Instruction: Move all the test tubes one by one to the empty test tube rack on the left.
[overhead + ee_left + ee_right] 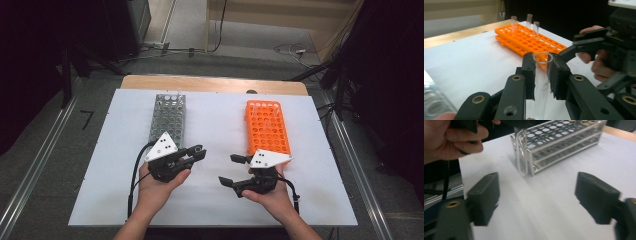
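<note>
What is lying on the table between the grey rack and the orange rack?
Nothing lies there. In the high view the white sheet between the grey rack and the orange rack is bare; both grippers are nearer the person.

Readable markings: one only. The clear glass test tube (pixel 542 82), seen in the left gripper view, carries faint grey print on its wall just below the jaw pads. It looks like the digits "15" followed by one or two characters, possibly "x"; too blurred to confirm.

No legible text, brand or number on the orange plastic rack (pixel 531 41) or the grey metal rack (pixel 559 142).
</note>
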The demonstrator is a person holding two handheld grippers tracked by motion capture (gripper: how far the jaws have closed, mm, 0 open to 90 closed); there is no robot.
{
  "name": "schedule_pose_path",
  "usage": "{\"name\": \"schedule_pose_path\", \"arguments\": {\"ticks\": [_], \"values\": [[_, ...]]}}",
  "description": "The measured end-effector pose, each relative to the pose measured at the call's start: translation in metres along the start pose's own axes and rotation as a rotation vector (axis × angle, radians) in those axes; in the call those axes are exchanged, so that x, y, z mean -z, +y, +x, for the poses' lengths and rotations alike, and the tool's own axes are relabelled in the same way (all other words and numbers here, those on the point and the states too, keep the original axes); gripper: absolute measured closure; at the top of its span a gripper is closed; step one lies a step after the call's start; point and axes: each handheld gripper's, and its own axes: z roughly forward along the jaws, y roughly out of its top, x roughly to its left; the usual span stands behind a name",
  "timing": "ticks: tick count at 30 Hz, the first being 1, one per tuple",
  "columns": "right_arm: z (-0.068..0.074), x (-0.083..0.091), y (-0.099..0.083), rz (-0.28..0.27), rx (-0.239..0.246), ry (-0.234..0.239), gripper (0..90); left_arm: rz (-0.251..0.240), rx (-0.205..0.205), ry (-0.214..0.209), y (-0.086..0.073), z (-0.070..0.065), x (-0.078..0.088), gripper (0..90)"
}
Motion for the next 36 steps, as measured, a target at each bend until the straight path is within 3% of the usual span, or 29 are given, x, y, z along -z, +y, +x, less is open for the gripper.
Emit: {"name": "schedule_pose_path", "arguments": {"ticks": [10,25,36], "values": [[-0.023,0.043,-0.021,-0.025,-0.065,-0.062,0.0,-0.011,-0.014,0.067,0.02,0.027,0.005,76.5],[-0.042,0.088,-0.053,-0.028,-0.102,-0.129,0.0,-0.028,-0.003,0.143,0.042,0.075,-0.016,76.5],[-0.055,0.106,-0.068,-0.026,-0.128,-0.183,0.0,-0.061,0.05,0.223,0.051,0.109,-0.022,76.5]]}}
